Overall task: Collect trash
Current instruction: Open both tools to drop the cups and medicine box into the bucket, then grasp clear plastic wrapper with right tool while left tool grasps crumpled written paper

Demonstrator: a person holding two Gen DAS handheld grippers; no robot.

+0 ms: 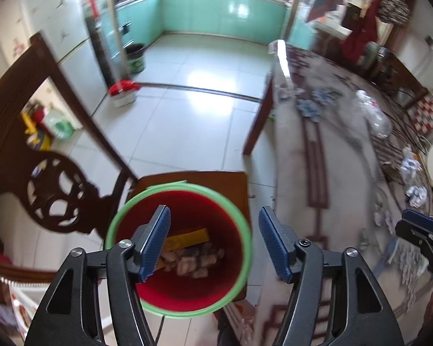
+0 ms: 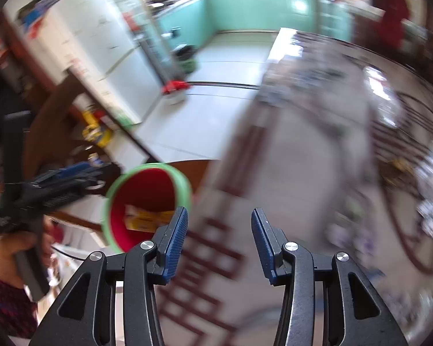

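A red bin with a green rim (image 1: 239,222) stands on a wooden chair seat beside the table. It holds a yellow wrapper (image 1: 189,238) and crumpled scraps (image 1: 196,259). My left gripper (image 1: 213,240) is open and empty, just above the bin's mouth. My right gripper (image 2: 218,242) is open and empty over the table; it shows at the right edge of the left wrist view (image 1: 418,227). The bin (image 2: 184,184) lies to its left. Crumpled wrappers (image 1: 311,106) and a clear plastic bottle (image 1: 375,115) lie on the table.
The table (image 1: 346,187) has a patterned grey and dark red cloth. A carved wooden chair back (image 1: 57,155) stands at left. A dark bucket (image 1: 135,57) and a red-topped white box (image 1: 122,93) sit on the tiled floor. The right wrist view is blurred.
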